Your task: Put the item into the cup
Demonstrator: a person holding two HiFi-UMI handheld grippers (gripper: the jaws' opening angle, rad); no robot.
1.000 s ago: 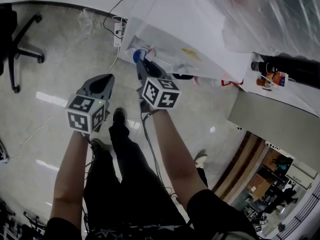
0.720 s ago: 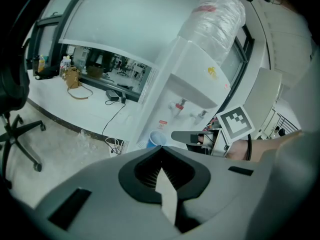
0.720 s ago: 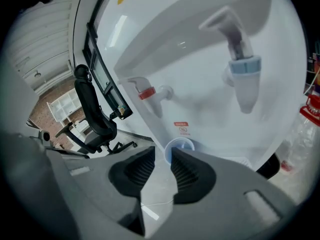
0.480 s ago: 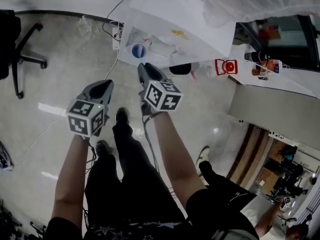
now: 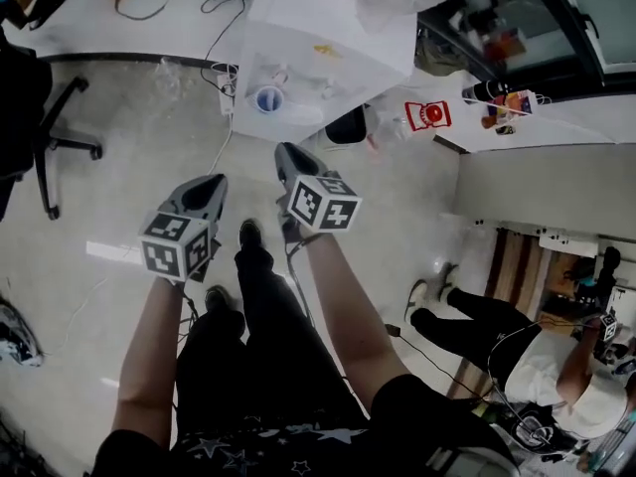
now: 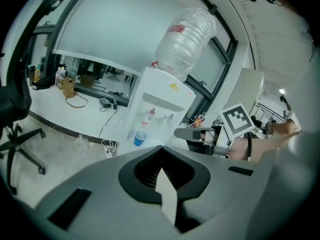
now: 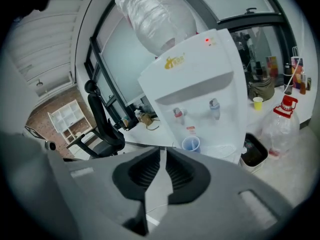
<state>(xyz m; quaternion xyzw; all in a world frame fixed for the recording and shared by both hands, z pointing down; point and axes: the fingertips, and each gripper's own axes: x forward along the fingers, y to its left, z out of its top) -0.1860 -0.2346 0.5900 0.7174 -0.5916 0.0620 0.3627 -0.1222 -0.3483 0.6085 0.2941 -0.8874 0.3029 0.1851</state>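
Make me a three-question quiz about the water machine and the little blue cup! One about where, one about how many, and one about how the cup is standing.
1. Where is the small blue plastic cup?
A. On the floor beside the office chair
B. In the tall white water dispenser, under its taps
C. On the long desk

2. How many taps does the dispenser have on its front?
A. One
B. Four
C. Two

3. How is the cup standing?
A. Upright, with its open mouth up
B. Lying on its side
C. Upside down

Answers:
1 B: the right gripper view shows the cup in the dispenser's recess, just below the taps.
2 C: one red-topped tap and one blue-topped tap sit side by side.
3 A: the cup's round open rim faces up.
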